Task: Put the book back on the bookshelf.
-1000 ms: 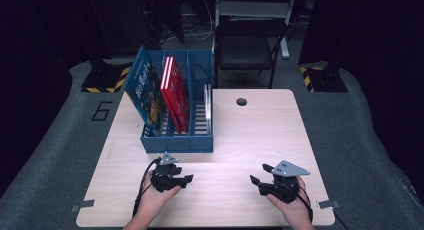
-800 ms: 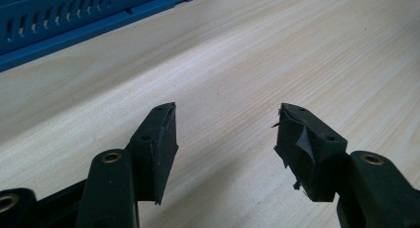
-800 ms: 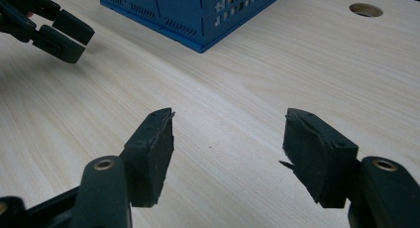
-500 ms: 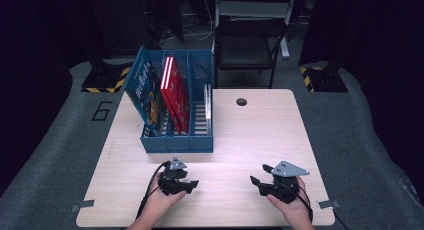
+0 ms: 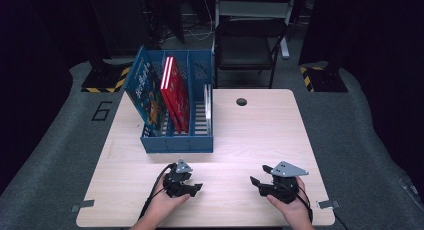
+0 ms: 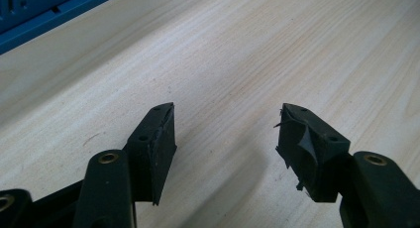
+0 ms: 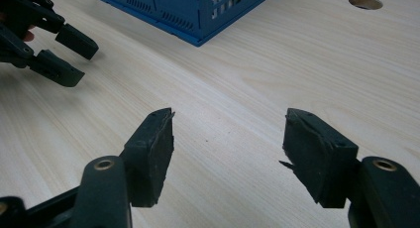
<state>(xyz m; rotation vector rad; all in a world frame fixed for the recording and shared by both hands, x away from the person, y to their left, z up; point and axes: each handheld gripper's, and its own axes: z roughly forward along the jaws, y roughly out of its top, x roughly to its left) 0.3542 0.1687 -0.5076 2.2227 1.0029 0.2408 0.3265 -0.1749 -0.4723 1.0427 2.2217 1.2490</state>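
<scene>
High view showed the left gripper (image 5: 196, 188) and right gripper (image 5: 255, 182) low over the wooden table (image 5: 250, 140), both gaping and empty, the left's jaws having just widened, while the red book (image 5: 176, 92) stood in the blue file rack (image 5: 175, 142), apparently untouched.

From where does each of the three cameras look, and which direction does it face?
High view: above the person's side, facing forward and down on the light wooden table; hands and both grippers show.
Left gripper view: on the left gripper, facing along its open jaws at tabletop.
Right gripper view: on the right gripper, facing the left gripper.
Shared: the blue slotted plastic rack.
</scene>
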